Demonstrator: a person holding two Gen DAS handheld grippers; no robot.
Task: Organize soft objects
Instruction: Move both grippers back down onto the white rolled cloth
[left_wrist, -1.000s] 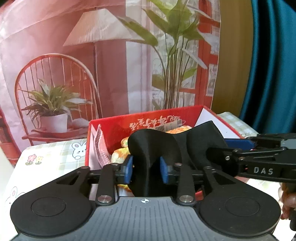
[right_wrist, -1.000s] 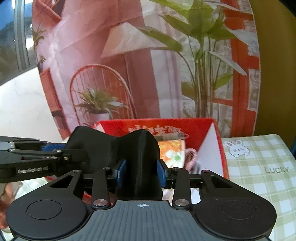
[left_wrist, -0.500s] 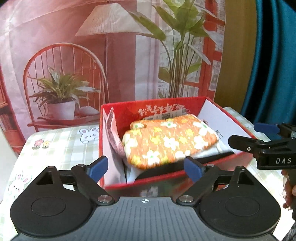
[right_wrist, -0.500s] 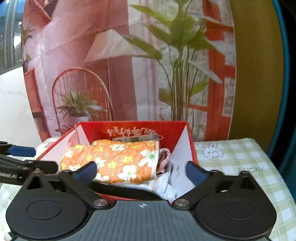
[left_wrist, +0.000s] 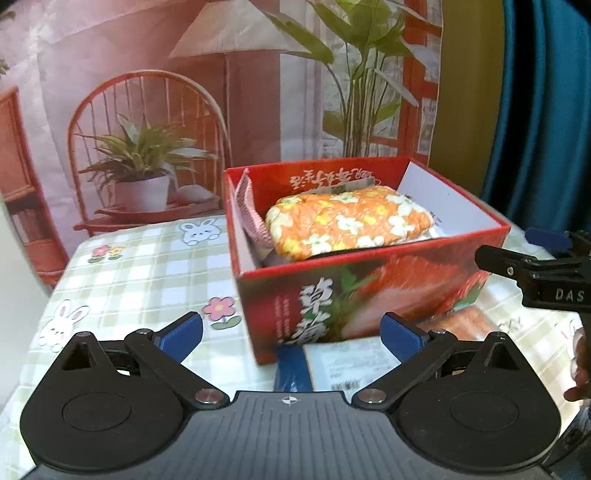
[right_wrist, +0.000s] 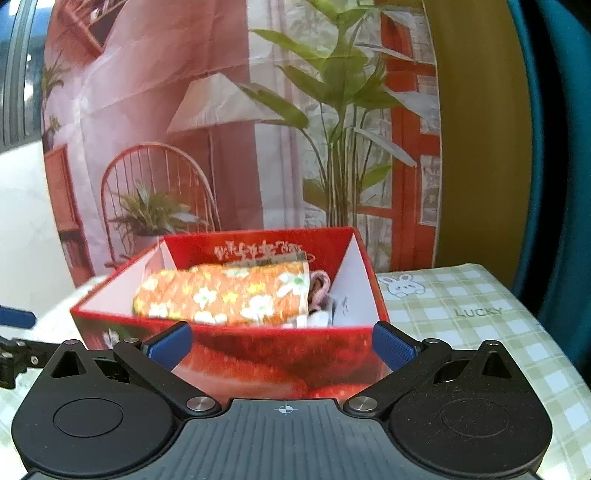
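A red strawberry-print box (left_wrist: 369, 266) stands on the table, holding a folded orange floral cloth (left_wrist: 347, 225) and a pink knit piece (left_wrist: 251, 210) against its left wall. A dark sliver of black cloth (left_wrist: 332, 254) shows under the orange one. My left gripper (left_wrist: 291, 330) is in front of the box, its jaws opening with nothing between them. My right gripper (right_wrist: 280, 343) stands open and empty before the same box (right_wrist: 229, 325), where the orange cloth (right_wrist: 221, 295) and pink piece (right_wrist: 319, 288) show. One of the right gripper's fingers (left_wrist: 517, 267) reaches in from the right.
A green checked tablecloth (left_wrist: 147, 266) with rabbit prints covers the table. A labelled flat packet (left_wrist: 343, 358) and a blue item (left_wrist: 291, 369) lie in front of the box. A printed backdrop (right_wrist: 221, 147) hangs behind, a teal curtain (left_wrist: 546, 110) at right. A person's fingers (left_wrist: 580, 369) show at right.
Both grippers were shut on a black cloth above the box; both have opened and let it go into the box. Both have drawn back, so the box front now shows.
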